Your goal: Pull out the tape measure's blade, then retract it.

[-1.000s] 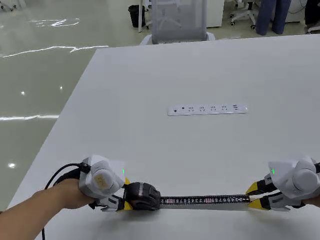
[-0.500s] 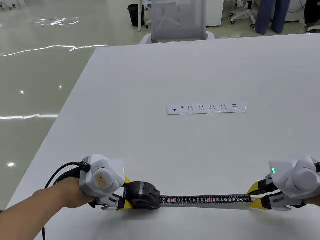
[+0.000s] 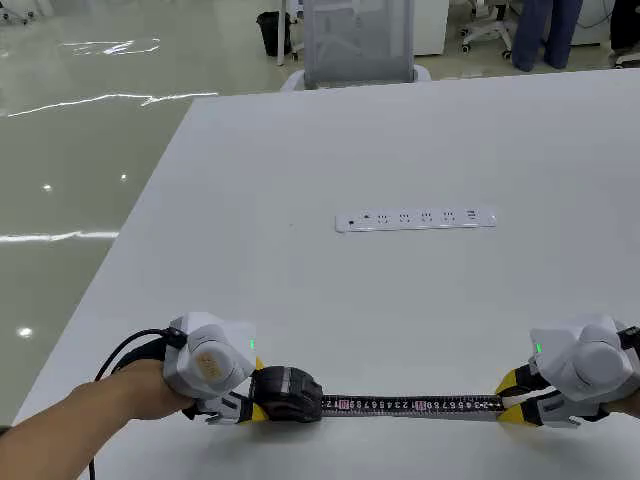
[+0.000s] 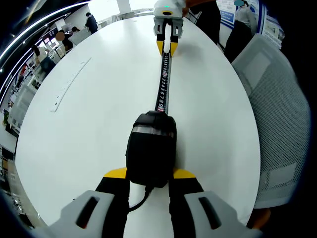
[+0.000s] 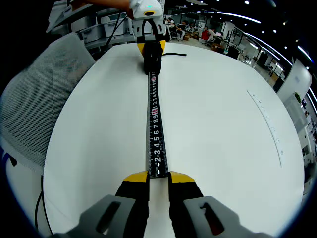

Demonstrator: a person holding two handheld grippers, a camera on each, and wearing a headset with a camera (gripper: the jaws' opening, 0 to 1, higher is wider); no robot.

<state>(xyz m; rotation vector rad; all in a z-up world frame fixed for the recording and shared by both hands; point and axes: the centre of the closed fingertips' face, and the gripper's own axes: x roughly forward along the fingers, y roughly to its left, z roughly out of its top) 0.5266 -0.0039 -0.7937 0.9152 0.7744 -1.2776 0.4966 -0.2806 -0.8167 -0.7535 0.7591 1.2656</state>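
Looking down in the head view, you hold the tape measure point(image 3: 287, 392) on the white surface point(image 3: 400, 300) with your left hand-held gripper point(image 3: 250, 408) clamped on it. The blade point(image 3: 410, 405) runs straight rightward to your right hand-held gripper point(image 3: 513, 400), which is closed on the blade's tip. Left gripper view: the tape measure point(image 4: 151, 148) sits between the jaws, with the blade point(image 4: 162, 89) leading directly away. Right gripper view: the blade point(image 5: 154, 124) lies along the jaws' own line toward the tape measure point(image 5: 151, 62). Retraction would probably call for your right hand to travel along that axis toward the left.
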